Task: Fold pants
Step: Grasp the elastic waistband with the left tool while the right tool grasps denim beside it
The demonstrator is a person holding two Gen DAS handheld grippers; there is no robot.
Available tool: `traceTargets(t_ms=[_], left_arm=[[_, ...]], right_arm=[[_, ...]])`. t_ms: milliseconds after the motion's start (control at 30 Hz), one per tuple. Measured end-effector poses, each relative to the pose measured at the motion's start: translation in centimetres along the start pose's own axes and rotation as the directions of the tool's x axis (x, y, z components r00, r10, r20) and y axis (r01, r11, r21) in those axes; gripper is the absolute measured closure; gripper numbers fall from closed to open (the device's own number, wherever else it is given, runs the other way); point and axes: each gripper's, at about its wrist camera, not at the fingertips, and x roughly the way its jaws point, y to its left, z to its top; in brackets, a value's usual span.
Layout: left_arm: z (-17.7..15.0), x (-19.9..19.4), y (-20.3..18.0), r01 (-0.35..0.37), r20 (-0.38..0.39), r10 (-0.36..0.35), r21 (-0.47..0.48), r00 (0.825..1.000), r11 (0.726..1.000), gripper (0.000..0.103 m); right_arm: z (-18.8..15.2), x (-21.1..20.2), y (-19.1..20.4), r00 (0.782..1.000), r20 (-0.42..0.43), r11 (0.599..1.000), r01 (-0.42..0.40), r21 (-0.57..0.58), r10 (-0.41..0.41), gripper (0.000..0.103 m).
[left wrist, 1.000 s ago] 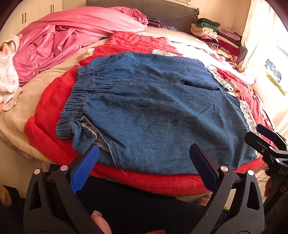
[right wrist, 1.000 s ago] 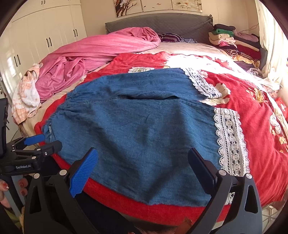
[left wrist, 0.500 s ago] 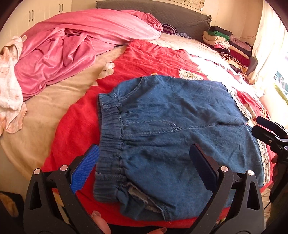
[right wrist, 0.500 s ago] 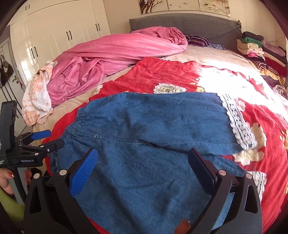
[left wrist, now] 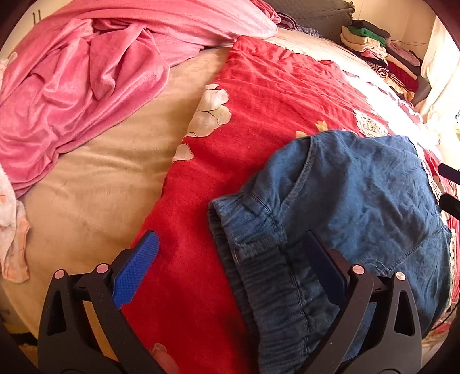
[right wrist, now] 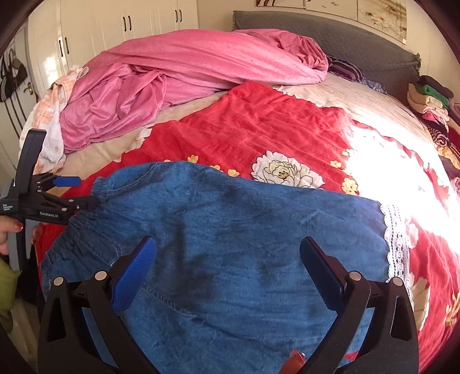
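Blue denim pants (right wrist: 230, 230) with an elastic waistband (left wrist: 276, 287) and white lace hems (right wrist: 395, 244) lie spread on a red flowered blanket (right wrist: 258, 123). My left gripper (left wrist: 230, 259) is open, low over the waistband edge; its right finger rests over the denim, its left finger over the red blanket. It also shows in the right wrist view (right wrist: 77, 192) at the waistband's far corner. My right gripper (right wrist: 227, 264) is open and empty, hovering over the middle of the pants. Its tips show at the right edge of the left wrist view (left wrist: 448, 187).
A crumpled pink blanket (right wrist: 184, 77) lies at the back left of the bed. A stack of folded clothes (right wrist: 428, 97) sits at the back right by the grey headboard (right wrist: 345, 43). A peach-checked cloth (right wrist: 49, 120) hangs off the left edge. White wardrobes (right wrist: 115, 26) stand behind.
Both grippers have moved forward and down over the bed towards the pants. The left one has swung left to the waistband. Both stay open.
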Motion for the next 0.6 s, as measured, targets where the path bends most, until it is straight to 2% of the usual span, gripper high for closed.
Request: traceTargets(t_ms=[133, 233, 333, 367, 400, 467, 500, 600], left_arm=[[1.6, 1.7, 1.1, 0.028, 0.001, -0.028, -0.033, 1.0, 0.999, 0.009], [2.1, 2.7, 1.0, 0.067, 0.004, -0.067, -0.012, 0.998, 0.998, 0.012], [2.3, 3.7, 0.5, 0.08, -0.004, -0.08, 0.012, 0.997, 0.997, 0.026], [2.2, 3.8, 0.4, 0.077, -0.002, -0.077, 0.016, 0.997, 0.997, 0.039], [2.2, 3.9, 0.2, 0.077, 0.0, -0.077, 0.021, 0.997, 0.997, 0.047], [2.1, 3.4, 0.1, 0.077, 0.02, -0.078, 0.026, 0.997, 0.997, 0.056], [2.0, 3.0, 0.2, 0.083, 0.031, -0.083, 0.022, 0.996, 0.996, 0.061], [1.7, 1.3, 0.2, 0.104, 0.082, -0.105, 0.016, 0.991, 0.994, 0.065]], right_arm=[[1.7, 2.6, 0.1, 0.999, -0.049, 0.997, 0.017, -0.075, -0.021, 0.004], [2.6, 4.0, -0.4, 0.997, -0.074, 0.996, 0.017, -0.089, -0.024, 0.004], [3.6, 5.5, -0.6, 0.994, -0.106, 0.995, -0.008, -0.098, -0.002, 0.004], [3.9, 6.0, -0.5, 0.994, -0.112, 0.993, -0.003, -0.114, -0.01, 0.004], [4.2, 6.5, -0.3, 0.993, -0.118, 0.991, 0.001, -0.13, -0.017, 0.004], [4.8, 7.5, 0.0, 0.992, -0.128, 0.987, -0.006, -0.159, -0.014, 0.004], [5.1, 8.0, 0.1, 0.991, -0.131, 0.985, -0.011, -0.174, -0.012, 0.004], [5.9, 8.9, 0.6, 0.993, -0.122, 0.976, -0.028, -0.217, 0.001, 0.004]])
